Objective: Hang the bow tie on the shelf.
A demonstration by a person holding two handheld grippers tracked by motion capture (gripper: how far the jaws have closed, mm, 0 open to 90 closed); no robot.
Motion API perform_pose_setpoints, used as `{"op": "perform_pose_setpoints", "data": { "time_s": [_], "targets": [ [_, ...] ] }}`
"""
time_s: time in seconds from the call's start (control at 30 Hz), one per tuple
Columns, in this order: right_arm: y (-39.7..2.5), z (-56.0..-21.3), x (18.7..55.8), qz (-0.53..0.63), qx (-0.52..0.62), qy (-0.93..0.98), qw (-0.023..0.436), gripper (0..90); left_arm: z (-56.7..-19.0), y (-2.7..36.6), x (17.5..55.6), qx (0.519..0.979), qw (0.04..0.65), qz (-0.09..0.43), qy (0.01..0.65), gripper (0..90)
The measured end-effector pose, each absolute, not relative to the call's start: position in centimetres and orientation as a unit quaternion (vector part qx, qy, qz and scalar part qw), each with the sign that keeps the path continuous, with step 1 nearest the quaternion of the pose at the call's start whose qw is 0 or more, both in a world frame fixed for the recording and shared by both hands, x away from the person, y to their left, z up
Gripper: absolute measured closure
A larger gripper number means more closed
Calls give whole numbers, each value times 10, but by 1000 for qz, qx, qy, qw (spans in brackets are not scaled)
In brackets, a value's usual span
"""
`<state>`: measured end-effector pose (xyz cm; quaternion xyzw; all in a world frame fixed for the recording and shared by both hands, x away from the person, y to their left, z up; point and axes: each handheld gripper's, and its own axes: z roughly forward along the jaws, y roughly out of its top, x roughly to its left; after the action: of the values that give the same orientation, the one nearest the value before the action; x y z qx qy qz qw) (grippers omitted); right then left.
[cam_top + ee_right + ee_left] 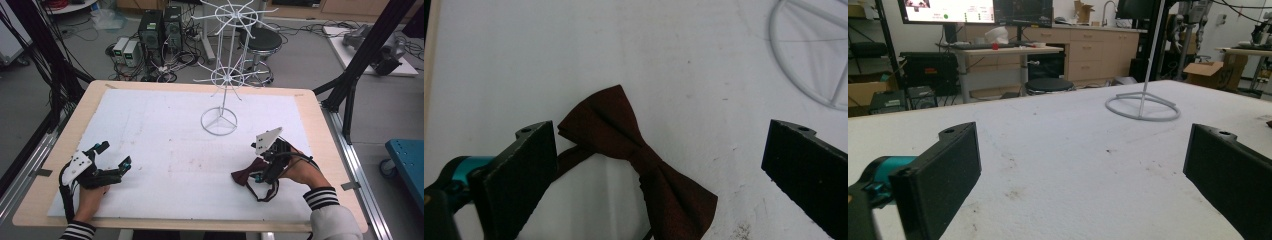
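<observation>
Above the bow tie hangs the right claw, jaws spread

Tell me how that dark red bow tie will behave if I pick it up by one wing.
The bow tie looks like soft fabric, so the free wing and strap would probably droop. It seems light. Lying flat, it shouldn't roll, though it may slide on the white mat.

A dark maroon bow tie is seen at centre frame on a white mat, which is flecked with brownish stains and bordered by a pale wood table. A white wire rack is seen upper centre. Black jaws with teal accents are shown; black-and-white striped cuffs are worn.
</observation>
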<state>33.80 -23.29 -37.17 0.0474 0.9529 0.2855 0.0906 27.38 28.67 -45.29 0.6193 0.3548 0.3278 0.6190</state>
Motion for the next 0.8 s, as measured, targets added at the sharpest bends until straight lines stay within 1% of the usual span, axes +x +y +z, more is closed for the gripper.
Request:
{"op": "perform_pose_setpoints", "data": {
  "time_s": [0.43, 0.47, 0.5, 0.8],
  "targets": [
    [-223, -389, 349, 248, 27, 965, 76, 8, -453, 287, 274, 620, 619, 327, 354, 23],
    [-222, -390, 350, 244, 24, 967, 75, 20, -453, 287, 274, 620, 619, 327, 354, 23],
    [-222, -391, 350, 242, 22, 967, 72, 53, -453, 287, 274, 619, 619, 327, 354, 23],
    [-220, -396, 350, 216, 20, 974, 64, 54, -453, 286, 274, 620, 619, 328, 354, 23]
  ]
}}
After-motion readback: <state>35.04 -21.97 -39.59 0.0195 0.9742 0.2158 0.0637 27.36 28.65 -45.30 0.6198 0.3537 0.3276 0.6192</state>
